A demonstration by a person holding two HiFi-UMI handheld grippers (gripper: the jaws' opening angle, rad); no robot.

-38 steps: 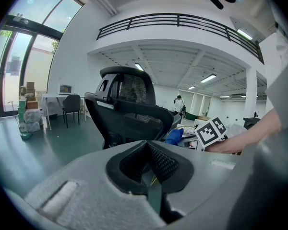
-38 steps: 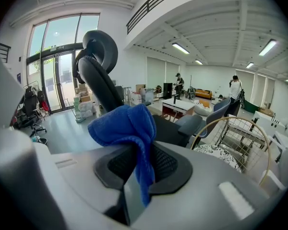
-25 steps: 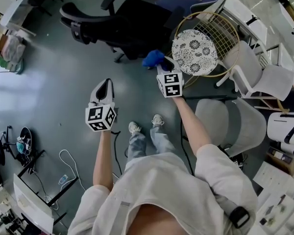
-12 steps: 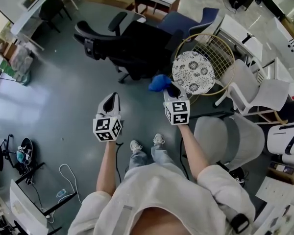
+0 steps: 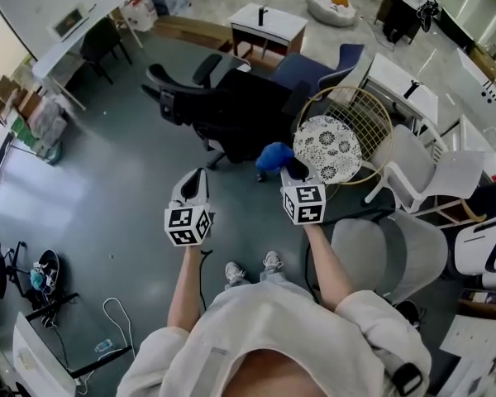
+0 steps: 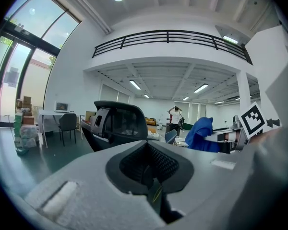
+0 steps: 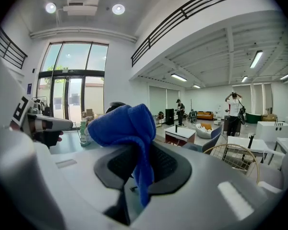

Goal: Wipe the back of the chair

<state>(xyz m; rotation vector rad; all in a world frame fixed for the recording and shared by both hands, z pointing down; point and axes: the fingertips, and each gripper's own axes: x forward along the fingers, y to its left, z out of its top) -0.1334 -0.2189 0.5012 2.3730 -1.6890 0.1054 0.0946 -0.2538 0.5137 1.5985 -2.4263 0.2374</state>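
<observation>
A black office chair [image 5: 231,98] stands ahead of me, its high back [image 6: 117,123] also in the left gripper view. A blue cloth [image 5: 273,155] is bunched in my right gripper [image 5: 291,169], which is shut on it; the cloth [image 7: 127,128] drapes between the jaws in the right gripper view. The cloth hangs just short of the chair's near side. My left gripper [image 5: 192,180] is held level to the left, shut with nothing in it, apart from the chair. From the left gripper view the blue cloth [image 6: 199,135] shows at the right.
A gold wire chair with a patterned round cushion [image 5: 328,145] stands right of the cloth. White chairs [image 5: 422,151] and a grey seat [image 5: 388,222] crowd the right. A navy chair [image 5: 314,64] and small white table [image 5: 266,23] lie behind. Cables [image 5: 116,271] trail on the floor at left.
Both grippers have shifted lower in the head view as my view tipped up and more of the room came into sight. The cloth stays clamped in the right gripper.
</observation>
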